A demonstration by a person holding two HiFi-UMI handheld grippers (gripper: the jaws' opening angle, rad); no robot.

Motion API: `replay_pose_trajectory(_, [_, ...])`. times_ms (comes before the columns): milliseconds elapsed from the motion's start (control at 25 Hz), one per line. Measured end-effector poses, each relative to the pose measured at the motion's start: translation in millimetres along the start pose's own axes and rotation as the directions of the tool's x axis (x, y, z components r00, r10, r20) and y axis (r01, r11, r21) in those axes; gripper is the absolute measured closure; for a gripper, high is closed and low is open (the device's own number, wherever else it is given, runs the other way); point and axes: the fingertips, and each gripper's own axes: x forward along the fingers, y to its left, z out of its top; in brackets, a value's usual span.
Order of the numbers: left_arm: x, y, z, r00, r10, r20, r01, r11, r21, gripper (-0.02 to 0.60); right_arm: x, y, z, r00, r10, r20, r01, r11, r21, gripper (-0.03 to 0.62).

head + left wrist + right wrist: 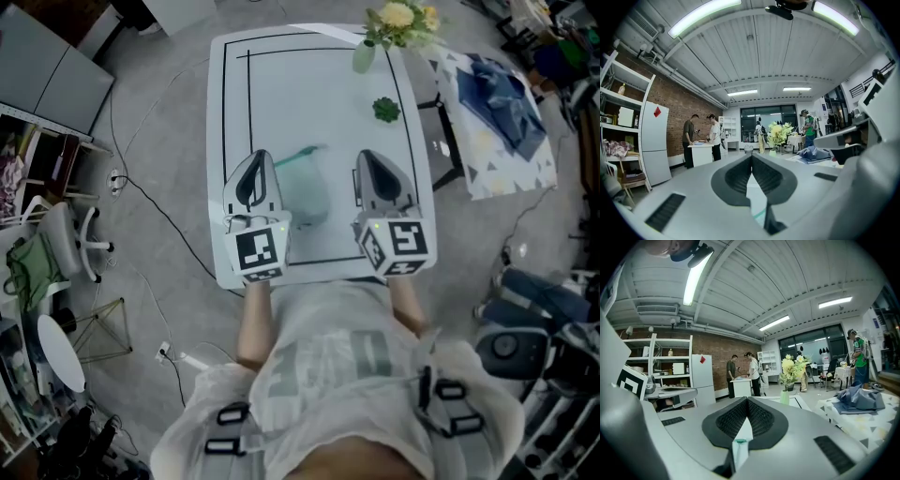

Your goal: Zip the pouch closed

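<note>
Both grippers sat over the near part of the white table. The left gripper and the right gripper were closed tip to tip, and nothing showed pinched between the tips. The pale pouch lay flat between them, its teal zip edge on the far side, running left to right. Only the head view showed it whole. The right gripper view caught a teal sliver. Farther off stood flowers.

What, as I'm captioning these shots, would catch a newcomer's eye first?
Two grey grippers with black-and-white marker cubes, the left gripper and right gripper, both shut, loom over the near edge of the white table. Between them lies a pale translucent pouch with teal trim; a bunch of yellow flowers in a pale green vase stands at the far edge.
</note>
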Motion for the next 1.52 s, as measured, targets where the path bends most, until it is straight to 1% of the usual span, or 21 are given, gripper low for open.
replay_pose_trajectory(120, [7.2, -6.5, 0.2, 1.0, -0.03, -0.007, 0.03, 0.999, 0.018, 0.574, 5.3, -5.3, -2.4, 1.0, 0.007, -0.012, -0.007, 1.0, 0.01, 0.588])
replay_pose_trajectory(200, [14.1, -11.9, 0.1, 0.998, -0.063, -0.022, 0.064, 0.997, 0.032, 0.572, 8.7, -8.3, -2.5, 1.0, 0.015, -0.017, -0.015, 1.0, 0.015, 0.587])
replay_pose_trajectory(280, [22.9, -18.1, 0.7, 0.993, -0.107, -0.042, 0.109, 0.992, 0.064, 0.569, 11.4, -10.8, -2.0, 1.0, 0.026, -0.017, -0.025, 0.999, 0.021, 0.587])
replay_pose_trajectory(320, [28.8, -22.8, 0.7, 0.988, -0.141, -0.059, 0.145, 0.986, 0.086, 0.54, 12.4, -12.9, -2.4, 0.999, 0.028, -0.017, -0.027, 0.999, 0.026, 0.586])
replay_pose_trajectory(360, [35.4, -28.5, -0.3, 0.98, -0.181, -0.083, 0.19, 0.976, 0.108, 0.495, 13.4, -15.5, -3.4, 0.999, 0.028, -0.017, -0.028, 0.999, 0.031, 0.586])
replay_pose_trajectory(400, [42.1, -34.5, -2.5, 0.968, -0.223, -0.113, 0.237, 0.962, 0.132, 0.476, 14.4, -18.1, -4.8, 0.999, 0.029, -0.019, -0.029, 0.999, 0.035, 0.588])
replay_pose_trajectory(480, [53.8, -45.0, -9.7, 0.941, -0.287, -0.177, 0.319, 0.928, 0.192, 0.455, 16.5, -22.0, -7.9, 0.999, 0.03, -0.027, -0.029, 0.999, 0.041, 0.588])
replay_pose_trajectory(560, [62.0, -54.4, -19.9, 0.914, -0.331, -0.235, 0.386, 0.889, 0.248, 0.432, 18.3, -24.0, -10.2, 0.999, 0.029, -0.035, -0.028, 0.998, 0.049, 0.588])
replay_pose_trajectory(640, [69.0, -65.8, -29.8, 0.884, -0.372, -0.283, 0.448, 0.847, 0.287, 0.409, 19.5, -26.1, -12.1, 0.999, 0.031, -0.041, -0.029, 0.998, 0.058, 0.587])
replay_pose_trajectory(720, [76.6, -78.4, -41.3, 0.849, -0.409, -0.334, 0.509, 0.802, 0.312, 0.393, 21.2, -29.3, -14.6, 0.998, 0.037, -0.043, -0.035, 0.997, 0.065, 0.587])
replay_pose_trajectory(800, [84.7, -89.7, -56.8, 0.805, -0.437, -0.4, 0.574, 0.745, 0.34, 0.39, 23.3, -33.1, -18.0, 0.998, 0.037, -0.05, -0.033, 0.997, 0.073, 0.588])
replay_pose_trajectory(880, [92.9, -99.3, -76.4, 0.748, -0.454, -0.485, 0.644, 0.672, 0.365, 0.39, 25.3, -36.0, -21.2, 0.998, 0.04, -0.055, -0.035, 0.996, 0.081, 0.587])
replay_pose_trajectory(960, [101.8, -105.6, -96.7, 0.693, -0.447, -0.566, 0.7, 0.605, 0.379, 0.39, 25.9, -39.4, -25.9, 0.997, 0.034, -0.066, -0.028, 0.995, 0.092, 0.587])
replay_pose_trajectory(1000, [106.4, -107.6, -105.9, 0.671, -0.437, -0.599, 0.72, 0.577, 0.386, 0.39, 25.9, -40.9, -28.3, 0.997, 0.032, -0.071, -0.025, 0.995, 0.098, 0.588])
replay_pose_trajectory(1080, [115.1, -110.9, -121.7, 0.636, -0.416, -0.65, 0.751, 0.528, 0.397, 0.391, 26.3, -43.3, -33.0, 0.996, 0.03, -0.083, -0.021, 0.994, 0.111, 0.587])
replay_pose_trajectory(1120, [118.9, -113.1, -128.8, 0.619, -0.411, -0.669, 0.765, 0.51, 0.394, 0.391, 26.6, -44.8, -35.3, 0.996, 0.029, -0.089, -0.019, 0.993, 0.117, 0.588])
replay_pose_trajectory(1160, [122.1, -115.7, -136.1, 0.601, -0.41, -0.687, 0.778, 0.498, 0.384, 0.391, 26.8, -46.7, -37.6, 0.995, 0.028, -0.091, -0.017, 0.992, 0.123, 0.587])
replay_pose_trajectory(1280, [127.5, -123.5, -160.0, 0.542, -0.398, -0.74, 0.815, 0.466, 0.346, 0.391, 26.4, -53.3, -42.7, 0.995, 0.03, -0.094, -0.017, 0.991, 0.131, 0.587])
replay_pose_trajectory(1320, [128.6, -125.4, -167.4, 0.526, -0.389, -0.757, 0.824, 0.454, 0.339, 0.391, 25.9, -55.7, -44.1, 0.995, 0.028, -0.097, -0.015, 0.991, 0.134, 0.587])
replay_pose_trajectory(1440, [134.6, -129.2, -182.6, 0.502, -0.357, -0.788, 0.838, 0.424, 0.342, 0.391, 26.4, -64.3, -47.7, 0.995, 0.018, -0.102, -0.002, 0.989, 0.15, 0.588])
replay_pose_trajectory(1520, [136.7, -129.9, -190.8, 0.478, -0.331, -0.813, 0.852, 0.398, 0.339, 0.393, 27.3, -69.5, -50.1, 0.995, 0.009, -0.104, 0.009, 0.986, 0.164, 0.588])
